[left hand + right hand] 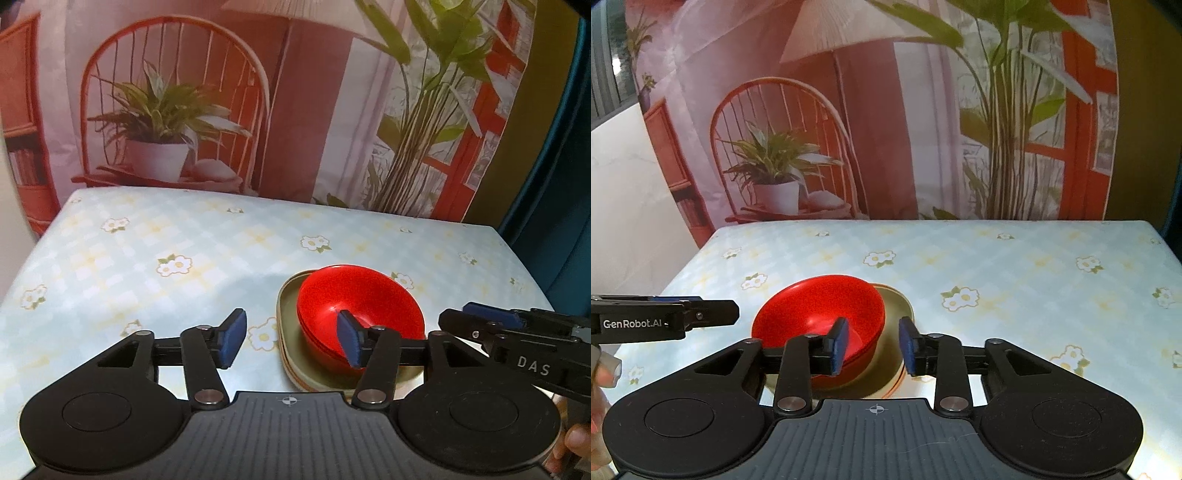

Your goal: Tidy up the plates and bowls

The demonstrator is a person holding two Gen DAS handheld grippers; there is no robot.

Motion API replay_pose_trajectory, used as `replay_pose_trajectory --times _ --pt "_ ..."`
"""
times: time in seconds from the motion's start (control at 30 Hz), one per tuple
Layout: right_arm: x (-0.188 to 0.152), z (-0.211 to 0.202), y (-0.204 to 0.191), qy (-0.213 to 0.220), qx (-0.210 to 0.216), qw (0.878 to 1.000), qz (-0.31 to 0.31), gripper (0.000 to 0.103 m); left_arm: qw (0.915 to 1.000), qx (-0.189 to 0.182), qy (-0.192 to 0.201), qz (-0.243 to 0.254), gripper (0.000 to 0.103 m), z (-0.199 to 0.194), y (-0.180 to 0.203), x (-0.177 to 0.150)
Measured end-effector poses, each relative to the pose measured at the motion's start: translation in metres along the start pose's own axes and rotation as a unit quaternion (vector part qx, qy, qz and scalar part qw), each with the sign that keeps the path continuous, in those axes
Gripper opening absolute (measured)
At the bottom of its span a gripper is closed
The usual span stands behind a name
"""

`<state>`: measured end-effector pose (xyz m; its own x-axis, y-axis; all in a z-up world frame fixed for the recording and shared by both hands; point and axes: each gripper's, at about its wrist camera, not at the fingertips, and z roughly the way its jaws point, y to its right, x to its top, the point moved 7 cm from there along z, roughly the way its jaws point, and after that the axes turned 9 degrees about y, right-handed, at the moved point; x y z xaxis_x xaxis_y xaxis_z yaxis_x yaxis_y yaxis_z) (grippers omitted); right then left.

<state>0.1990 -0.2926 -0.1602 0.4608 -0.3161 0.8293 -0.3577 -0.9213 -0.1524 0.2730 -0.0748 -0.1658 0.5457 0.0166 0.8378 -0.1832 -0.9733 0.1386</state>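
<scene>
Stacked red bowls [360, 306] sit on an olive-green plate [288, 317] that tops a short pile of plates on the table. The stack also shows in the right wrist view [816, 314], with the green plate [897, 310] under it. My left gripper [291, 341] is open, its right pad in front of the bowls' near left side, nothing held. My right gripper [873, 345] is open, its left pad over the bowl's near right rim, its right pad over the plate. The right gripper also shows at the right of the left wrist view [491, 317].
The table [166, 236] has a pale blue checked cloth with daisy prints. A printed backdrop [258, 92] of a chair, plants and a lamp hangs behind its far edge. The left gripper's side [665, 317] shows at the left of the right wrist view.
</scene>
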Motion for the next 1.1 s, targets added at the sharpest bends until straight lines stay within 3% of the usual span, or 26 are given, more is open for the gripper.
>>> replay_pose_trajectory --times 0.2,0.33,0.47,0.5,0.6,0.9,1.1 --pt "0.001 -0.024 -0.002 0.017 -0.01 1.0 -0.01 0.054 0.9998 0.009 0.018 0.009 0.068 -0.025 0.006 -0.001" --pt "0.004 -0.043 -0.003 0.033 -0.015 0.999 -0.013 0.064 0.9987 0.017 0.044 0.019 0.082 -0.047 0.012 0.003" --pt "0.01 -0.064 -0.003 0.051 -0.022 0.998 -0.018 0.083 0.9965 0.031 0.072 0.029 0.101 -0.071 0.018 0.01" --pt "0.011 -0.069 -0.003 0.056 -0.025 0.998 -0.019 0.092 0.9954 0.04 0.081 0.032 0.103 -0.078 0.018 0.012" --pt "0.019 -0.086 -0.006 0.075 -0.034 0.996 -0.027 0.101 0.993 0.05 0.1 0.037 0.103 -0.096 0.021 0.018" --pt "0.041 -0.129 -0.016 0.108 -0.036 0.993 -0.033 0.103 0.9896 0.054 0.132 0.016 0.103 -0.136 0.018 0.037" --pt "0.06 -0.156 -0.025 0.137 -0.038 0.989 -0.037 0.103 0.9826 0.07 0.17 0.029 0.103 -0.166 0.02 0.049"
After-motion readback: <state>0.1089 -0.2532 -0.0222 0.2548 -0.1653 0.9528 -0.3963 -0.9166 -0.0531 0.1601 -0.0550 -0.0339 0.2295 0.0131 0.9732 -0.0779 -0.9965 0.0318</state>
